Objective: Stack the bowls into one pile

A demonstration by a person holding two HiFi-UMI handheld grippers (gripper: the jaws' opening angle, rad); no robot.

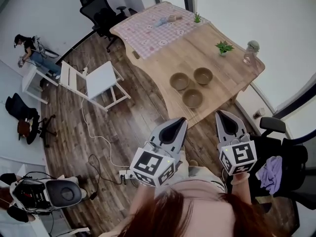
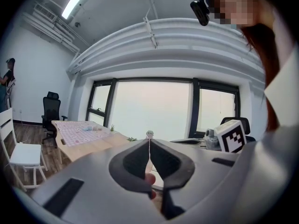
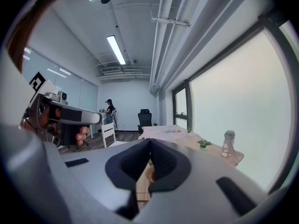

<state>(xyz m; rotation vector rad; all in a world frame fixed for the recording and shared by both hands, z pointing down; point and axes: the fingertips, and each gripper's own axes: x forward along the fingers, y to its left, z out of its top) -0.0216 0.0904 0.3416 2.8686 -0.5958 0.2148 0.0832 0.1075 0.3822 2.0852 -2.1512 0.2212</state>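
Three brown bowls [image 1: 192, 98]: round, upright, mouths up, set apart in a triangle on the wooden table [image 1: 168, 58], near its front edge. Tools: left gripper [image 1: 178, 122] and right gripper [image 1: 220, 115], jaws pressed together, empty, short of that edge.

Wood floor [image 1: 69, 113], white chair [image 1: 101, 80], wide windows [image 2: 150, 109], ceiling light [image 3: 117, 50].

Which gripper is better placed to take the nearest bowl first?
Left, probably. The left gripper points straight at the nearest bowl; the right gripper aims past it, toward the far-right bowl. Both are shut and empty, short of the table.
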